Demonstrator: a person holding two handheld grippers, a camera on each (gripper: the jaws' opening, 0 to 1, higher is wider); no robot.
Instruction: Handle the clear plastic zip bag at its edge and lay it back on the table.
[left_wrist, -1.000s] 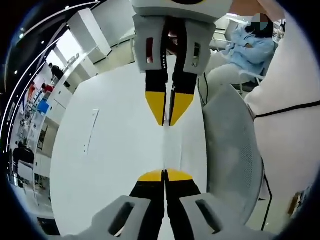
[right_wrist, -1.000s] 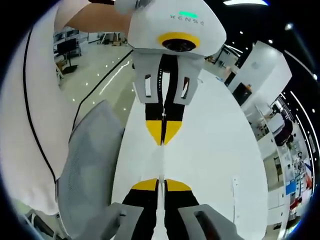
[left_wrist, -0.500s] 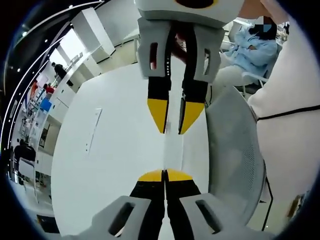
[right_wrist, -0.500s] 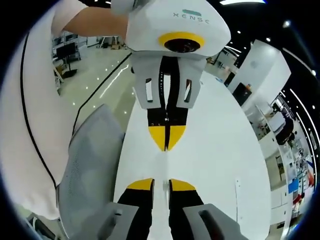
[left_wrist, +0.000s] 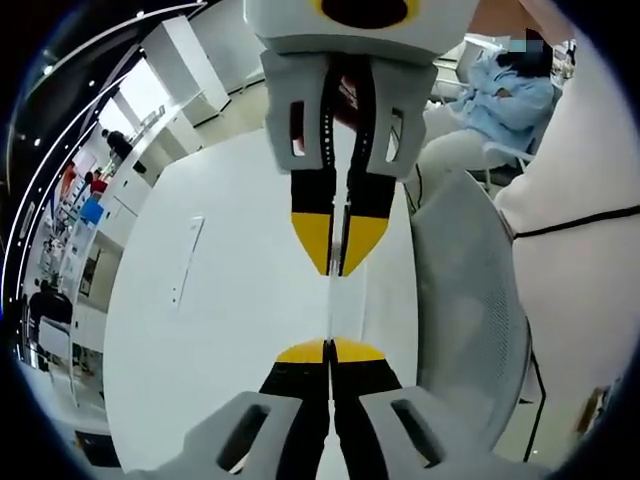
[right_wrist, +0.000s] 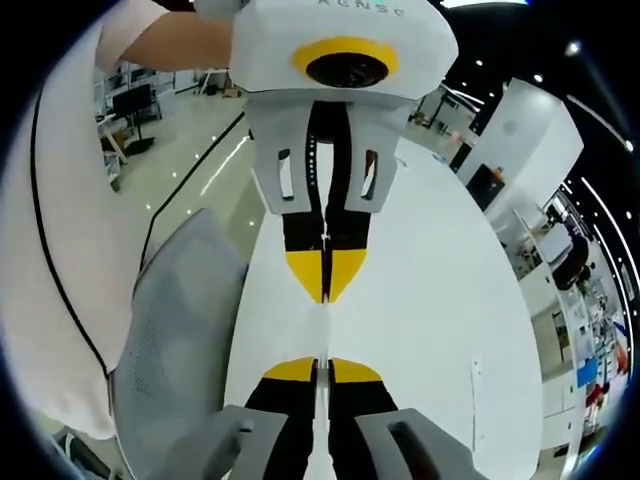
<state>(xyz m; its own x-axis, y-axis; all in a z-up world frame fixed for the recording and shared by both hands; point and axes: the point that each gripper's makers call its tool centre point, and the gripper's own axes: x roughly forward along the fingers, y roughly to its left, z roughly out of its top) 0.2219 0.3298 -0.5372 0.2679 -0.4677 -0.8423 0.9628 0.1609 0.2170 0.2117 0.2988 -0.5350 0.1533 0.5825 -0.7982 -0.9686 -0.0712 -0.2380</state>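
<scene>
Holding the clear plastic zip bag (left_wrist: 346, 300) between them, both tools face each other over the white desk (left_wrist: 230, 300), near the desk edge where the grey mesh chair (left_wrist: 465, 300) stands. In the left gripper view, the left tool (left_wrist: 330, 350) has its yellow tips pressed together at the bottom, and the bag runs as a pale, nearly see-through strip from those tips up to the right tool (left_wrist: 336, 268), whose tips look almost closed with a thin slit between them. In the right gripper view the right tool (right_wrist: 321, 368) is pressed together on a thin edge, and the left tool (right_wrist: 326, 297) opposite is closed the same way; the bag (right_wrist: 322, 330) shows there as a faint line joining the two.

My reading is that the handling-at-the-edge part is in hand: each tool seems to pinch one end of the bag, which is stretched taut between them. Whether the bag already touches the desk or hangs just over it I cannot tell, since the clear film is hard to separate from the white top. What is left is to settle it flat on the desk, spread both tools and draw them clear. A person in a pale blue top (left_wrist: 500, 95) sits beyond the chair.
</scene>
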